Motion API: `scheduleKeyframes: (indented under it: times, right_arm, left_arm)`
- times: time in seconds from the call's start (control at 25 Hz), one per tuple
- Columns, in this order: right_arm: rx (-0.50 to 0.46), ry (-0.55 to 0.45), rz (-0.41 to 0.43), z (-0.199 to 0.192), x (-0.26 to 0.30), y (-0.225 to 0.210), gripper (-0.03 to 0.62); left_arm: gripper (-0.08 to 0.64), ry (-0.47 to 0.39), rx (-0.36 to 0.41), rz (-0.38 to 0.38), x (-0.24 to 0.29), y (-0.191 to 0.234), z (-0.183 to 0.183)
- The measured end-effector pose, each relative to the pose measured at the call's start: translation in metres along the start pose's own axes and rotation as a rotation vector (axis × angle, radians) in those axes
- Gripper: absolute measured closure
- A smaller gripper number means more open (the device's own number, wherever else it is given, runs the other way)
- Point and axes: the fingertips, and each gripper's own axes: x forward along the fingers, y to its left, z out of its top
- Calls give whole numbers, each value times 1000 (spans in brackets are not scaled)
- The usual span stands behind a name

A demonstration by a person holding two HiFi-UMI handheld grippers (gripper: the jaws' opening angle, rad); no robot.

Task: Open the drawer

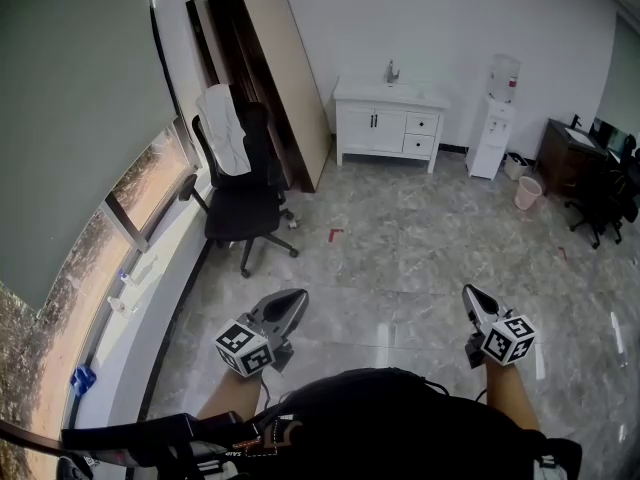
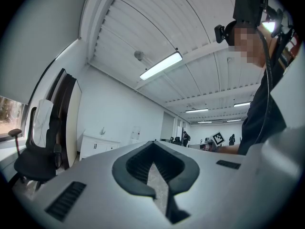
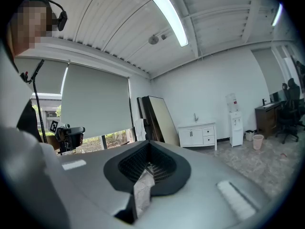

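We are holding the left gripper (image 1: 298,295) and right gripper (image 1: 469,291) low in frame, jaws pressed together, empty, facing the white cabinet (image 1: 388,128) at upper centre.

cabinet handles (image 1: 375,120) tiny, black chairs (image 1: 606,194) edge-cropped

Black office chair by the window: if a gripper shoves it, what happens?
Probably rolls rather than tips: the office chair stands on a castor base on a glossy floor. It may also swivel on its single column. The white cloth draped over its backrest looks floppy and could slide off.
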Motion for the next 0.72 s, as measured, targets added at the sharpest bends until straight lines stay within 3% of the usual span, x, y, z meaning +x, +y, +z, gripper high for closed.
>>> scheduleKeyframes:
  times: [0.36,0.72]
  right_arm:
    - [11,-11,-15,3,-25,-36,595]
    - [18,-25,-40,11,-72,-101,595]
  left_arm:
    - [566,9,2,-15,35,-23,-4]
    - [566,18,2,-47,99,-73,-15]
